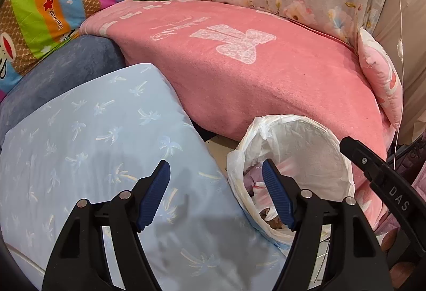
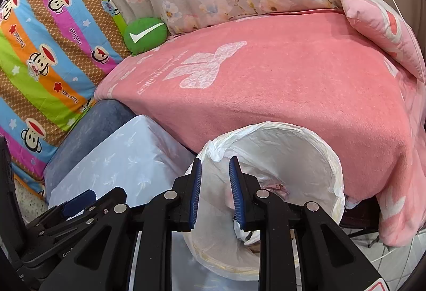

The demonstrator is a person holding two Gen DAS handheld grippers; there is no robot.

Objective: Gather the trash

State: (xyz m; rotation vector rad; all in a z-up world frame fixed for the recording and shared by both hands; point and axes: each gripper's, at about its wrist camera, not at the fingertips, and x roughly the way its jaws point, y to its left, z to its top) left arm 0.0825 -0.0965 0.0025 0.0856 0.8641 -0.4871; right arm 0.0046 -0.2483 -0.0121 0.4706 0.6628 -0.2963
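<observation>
Both grippers [image 1: 216,171] [image 2: 214,167] angled down, jaws apart, seemingly over bin [image 2: 314,136].

Right gripper [image 2: 213,179] poised over the near rim of a lined trash bin [image 2: 306,142].

Its blue-padded jaws stand slightly apart with nothing pressed between them; crumpled scraps [image 2: 277,188] lie inside the white liner. Behind the bin a pink blanket [image 2: 293,83] drapes over the bed, with a green check-mark cushion [image 2: 145,35] at its far left corner and a pale blue pillow [image 2: 125,158] just left of the bin. The left gripper [image 2: 80,200] shows at the lower left edge.
</observation>
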